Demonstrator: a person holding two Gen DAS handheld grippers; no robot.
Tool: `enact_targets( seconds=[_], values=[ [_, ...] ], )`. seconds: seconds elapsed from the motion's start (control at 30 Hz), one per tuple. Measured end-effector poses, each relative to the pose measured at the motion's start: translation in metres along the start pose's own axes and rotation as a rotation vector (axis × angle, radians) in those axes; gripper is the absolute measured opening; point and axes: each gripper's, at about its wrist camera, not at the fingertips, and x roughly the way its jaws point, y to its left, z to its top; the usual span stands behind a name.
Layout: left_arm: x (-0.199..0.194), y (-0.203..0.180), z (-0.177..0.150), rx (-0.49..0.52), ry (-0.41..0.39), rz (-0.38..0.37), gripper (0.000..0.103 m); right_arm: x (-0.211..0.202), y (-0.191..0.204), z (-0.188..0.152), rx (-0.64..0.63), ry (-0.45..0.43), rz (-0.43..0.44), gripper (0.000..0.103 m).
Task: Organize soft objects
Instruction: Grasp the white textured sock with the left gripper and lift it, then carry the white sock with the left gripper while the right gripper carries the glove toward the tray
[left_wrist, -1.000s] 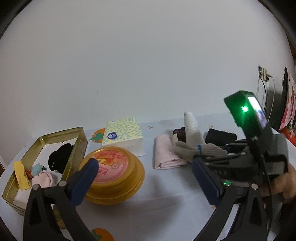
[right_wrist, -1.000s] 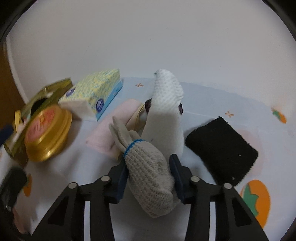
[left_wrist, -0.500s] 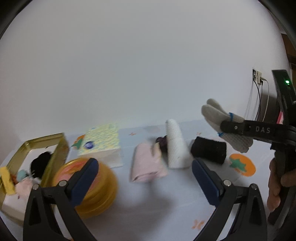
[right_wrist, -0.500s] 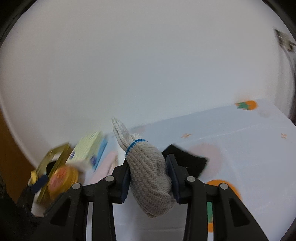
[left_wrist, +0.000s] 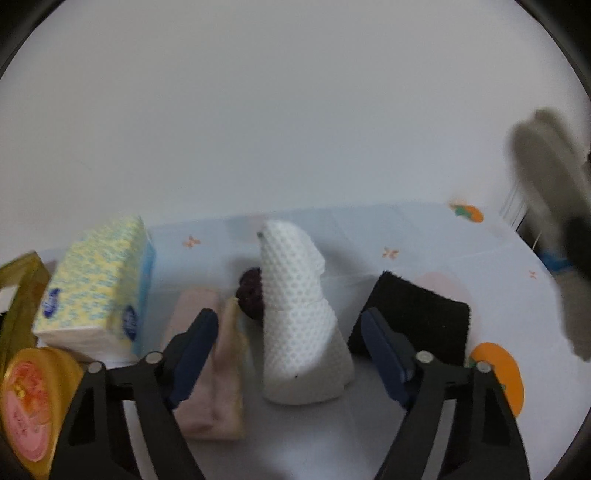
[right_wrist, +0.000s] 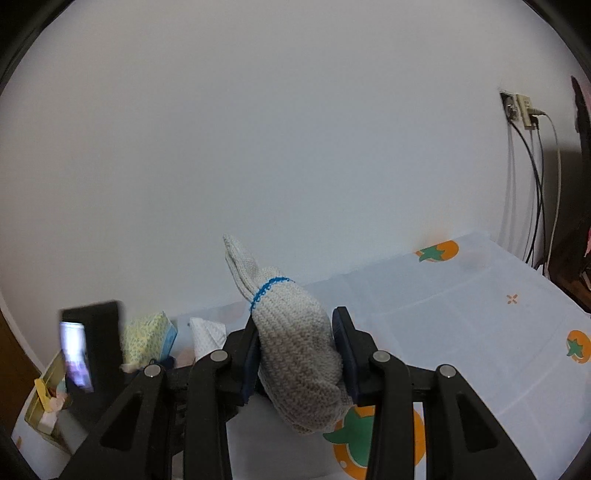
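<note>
My right gripper (right_wrist: 297, 363) is shut on a grey knitted glove (right_wrist: 295, 354) with a blue band, held up above the table; the same glove (left_wrist: 546, 206) shows blurred at the right edge of the left wrist view. My left gripper (left_wrist: 291, 350) hangs over a rolled white waffle cloth (left_wrist: 299, 321); its jaws are closing, one on each side of the cloth, and do not touch it. A folded pink cloth (left_wrist: 210, 369) lies under the left finger. A black cloth (left_wrist: 417, 314) lies behind the right finger. A dark purple ball (left_wrist: 251, 295) sits behind the white cloth.
A yellow tissue pack (left_wrist: 96, 291) stands left of the cloths. A round gold tin lid (left_wrist: 29, 410) lies at the bottom left beside an open gold tin (right_wrist: 44, 410) with small items inside. The tablecloth (right_wrist: 461, 325) has orange fruit prints. Cables (right_wrist: 532, 177) hang from a wall socket.
The right gripper lifted the grey glove off the table and swung right. The left gripper moved right and forward to the white cloth, and its jaws narrowed.
</note>
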Motion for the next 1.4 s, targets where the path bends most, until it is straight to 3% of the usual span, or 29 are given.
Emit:
enact_targets(
  seconds=[0.07,0.13,0.17,0.23,0.27,0.37,0.47,0.57,0.8,1.07,1.17,1.4],
  values=[
    [0.010,0.001,0.000,-0.005,0.049,0.001,0.070,-0.006,-0.003,0.003,0.023,-0.023,-0.006,0.040],
    [0.018,0.001,0.000,-0.005,0.098,-0.012,0.046,-0.009,-0.007,0.005,0.045,-0.031,-0.004,0.040],
    [0.020,0.002,-0.001,-0.010,0.110,-0.021,0.041,-0.009,-0.007,0.005,0.051,-0.031,-0.003,0.040],
    [0.020,0.007,-0.001,-0.030,0.104,-0.030,0.025,-0.006,-0.007,0.004,0.057,-0.025,-0.003,0.040],
    [0.011,0.008,-0.002,-0.036,0.062,-0.018,0.022,-0.004,-0.006,0.004,0.057,-0.022,-0.004,0.040],
    [-0.024,-0.003,-0.007,0.031,-0.106,0.023,0.022,-0.003,-0.007,0.002,0.056,-0.031,-0.023,0.040],
    [-0.063,-0.047,-0.028,0.254,-0.285,0.059,0.021,-0.003,-0.012,0.001,0.070,-0.051,-0.063,0.040],
    [-0.082,-0.076,-0.047,0.388,-0.338,0.027,0.019,-0.005,-0.018,-0.001,0.094,-0.057,-0.110,0.040],
    [-0.105,-0.076,-0.065,0.408,-0.331,-0.057,0.018,0.001,-0.049,-0.004,0.211,-0.028,-0.188,0.040],
    [-0.103,-0.018,-0.067,0.228,-0.185,-0.236,0.018,-0.005,-0.046,-0.014,0.240,0.006,-0.247,0.040],
    [-0.105,0.014,-0.070,0.163,-0.150,-0.245,0.018,-0.008,-0.041,-0.018,0.224,0.010,-0.249,0.040],
    [-0.108,0.038,-0.078,0.124,-0.146,-0.227,0.018,-0.018,-0.028,-0.028,0.187,0.006,-0.246,0.040]
  ],
)
